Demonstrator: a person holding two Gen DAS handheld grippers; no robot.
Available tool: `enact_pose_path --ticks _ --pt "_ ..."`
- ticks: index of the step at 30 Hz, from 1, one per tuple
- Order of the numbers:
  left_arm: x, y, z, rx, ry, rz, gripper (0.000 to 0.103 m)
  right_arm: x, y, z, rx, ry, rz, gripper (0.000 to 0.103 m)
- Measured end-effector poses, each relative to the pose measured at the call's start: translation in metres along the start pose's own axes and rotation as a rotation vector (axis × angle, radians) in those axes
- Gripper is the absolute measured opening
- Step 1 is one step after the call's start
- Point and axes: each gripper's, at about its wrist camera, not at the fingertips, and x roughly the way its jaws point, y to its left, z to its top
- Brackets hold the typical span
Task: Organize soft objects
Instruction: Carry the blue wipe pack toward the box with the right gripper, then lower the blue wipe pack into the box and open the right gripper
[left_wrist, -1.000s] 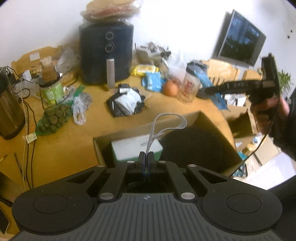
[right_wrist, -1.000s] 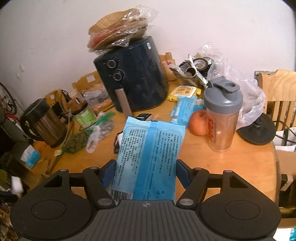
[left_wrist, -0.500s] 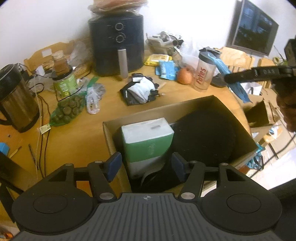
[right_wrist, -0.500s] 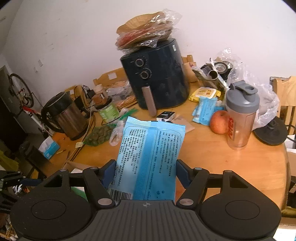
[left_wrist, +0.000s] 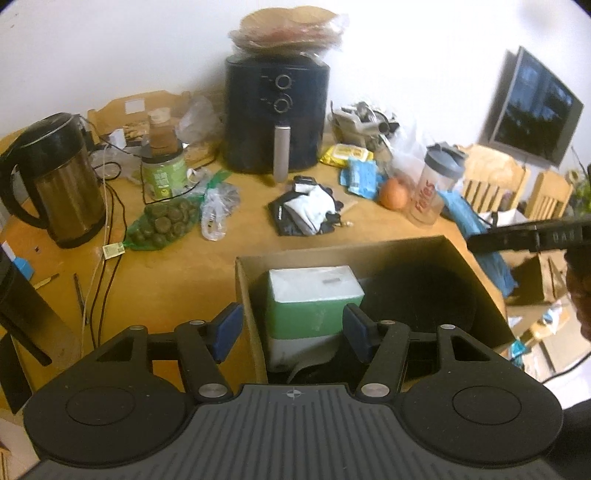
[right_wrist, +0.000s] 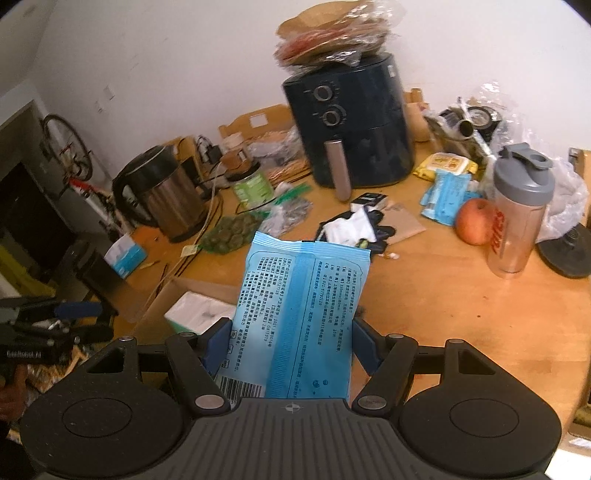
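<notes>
My left gripper (left_wrist: 291, 325) hangs open over the near left corner of a cardboard box (left_wrist: 242, 295). Its pads touch nothing. A green and white tissue pack (left_wrist: 314, 295) and a dark round item (left_wrist: 424, 299) lie in the box below it. My right gripper (right_wrist: 291, 343) is shut on a blue wipes pack (right_wrist: 306, 295), which stands up between the pads above the table, just right of the box (right_wrist: 162, 295). The left wrist view shows that right gripper (left_wrist: 532, 236) at its right edge with the blue pack (left_wrist: 461, 214) behind it. A black and white cloth pile (left_wrist: 306, 214) lies mid-table.
A dark air fryer (left_wrist: 277, 110) stands at the back and a kettle (left_wrist: 59, 181) at the left with cables (left_wrist: 107, 229). A shaker bottle (right_wrist: 517, 214), an apple (right_wrist: 474, 221), small blue packs (right_wrist: 445, 195) and a yellow pack (right_wrist: 445, 166) crowd the right. A bag of green lumps (left_wrist: 162, 225) lies left of centre.
My left gripper opened and let go of a thin white loop over the box, then tipped further down. My right gripper carried the blue pack leftward until the box came into its view.
</notes>
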Motion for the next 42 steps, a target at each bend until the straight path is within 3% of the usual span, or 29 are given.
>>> enact_pose_path --ticks 17,21,23,42 --pt "-0.018 0.021 -0.012 -0.116 -0.022 0.065 0.059 0.048 0.066 0.019 -0.156 0.055 0.169 0.073" --pt "-0.02 0.025 -0.014 -0.125 -0.018 0.086 0.059 0.053 0.083 0.023 -0.217 0.034 0.198 0.087" --pt "-0.021 0.028 -0.015 -0.133 -0.019 0.093 0.059 0.053 0.085 0.023 -0.233 0.036 0.207 0.088" --pt "-0.01 0.029 0.009 -0.076 -0.03 0.058 0.059 0.035 0.032 0.017 -0.13 0.014 0.01 0.103"
